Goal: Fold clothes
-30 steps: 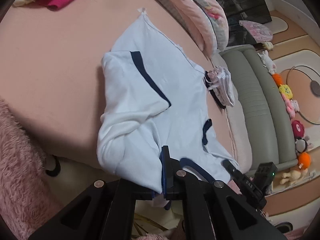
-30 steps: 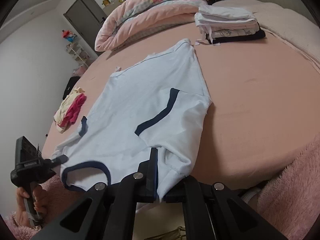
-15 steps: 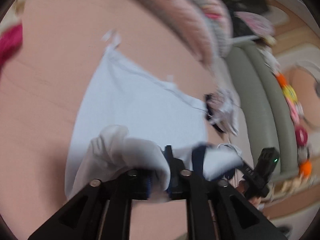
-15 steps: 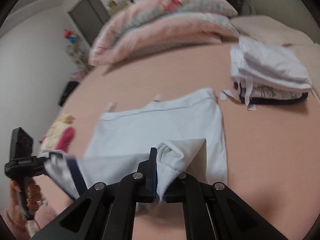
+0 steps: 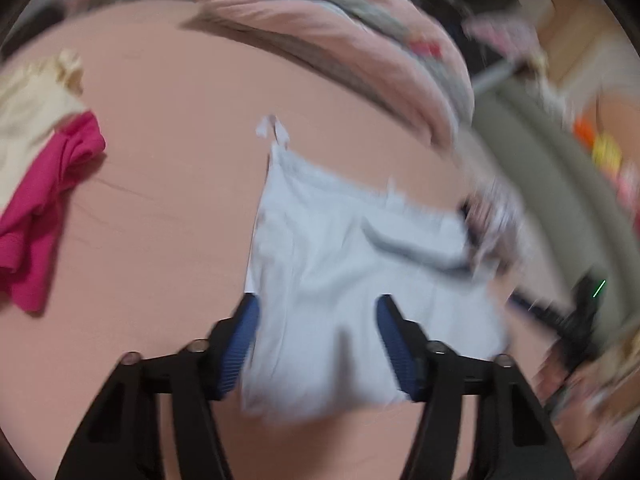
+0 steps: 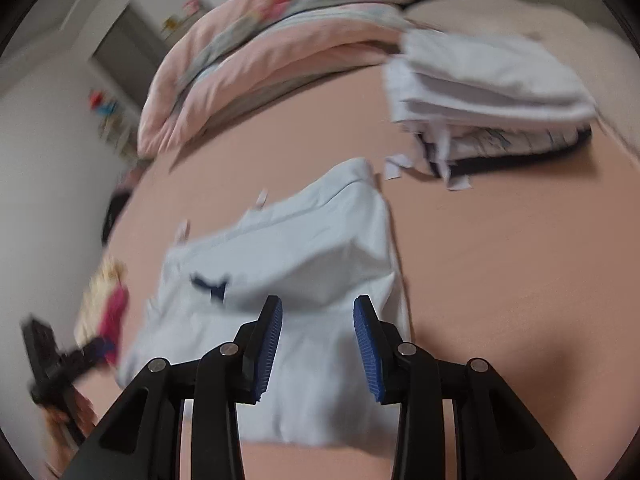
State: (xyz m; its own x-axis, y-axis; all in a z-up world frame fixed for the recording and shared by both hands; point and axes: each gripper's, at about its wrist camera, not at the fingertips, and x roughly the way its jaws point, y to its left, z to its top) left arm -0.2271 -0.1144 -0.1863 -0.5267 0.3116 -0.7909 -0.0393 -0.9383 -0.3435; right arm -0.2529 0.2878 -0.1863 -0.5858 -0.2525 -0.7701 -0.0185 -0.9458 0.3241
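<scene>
The pale blue shirt (image 5: 352,280) lies folded over on the pink bed (image 5: 160,200), roughly in the middle of the sheet, with its near edge reaching down between the fingers of both tools.

The left hand-held gripper (image 5: 316,344) hangs over the shirt's near left part. Its jaws are opening: the blue pads stand apart on either side of the cloth, and the fabric sits between them. The left pad lies at the shirt's left edge; the picture is too blurred to say whether either pad touches the cloth. A dark trim band (image 5: 416,252) runs across the shirt beyond this tool.

The right hand-held gripper (image 6: 318,344) hangs over the shirt's (image 6: 304,264) near right part. Its jaws are opening too, pads apart with pale cloth between them and no clamp on it. A dark blue bit of trim (image 6: 210,284) shows on the folded layer to the left of its fingers.

A stack of folded clothes (image 6: 488,92) sits on the bed beyond the shirt, to the right and close to its far corner. A pink and cream heap of garments (image 5: 44,168) lies well apart on the left. A rolled pink quilt (image 5: 340,40) lies along the far side of the bed.
</scene>
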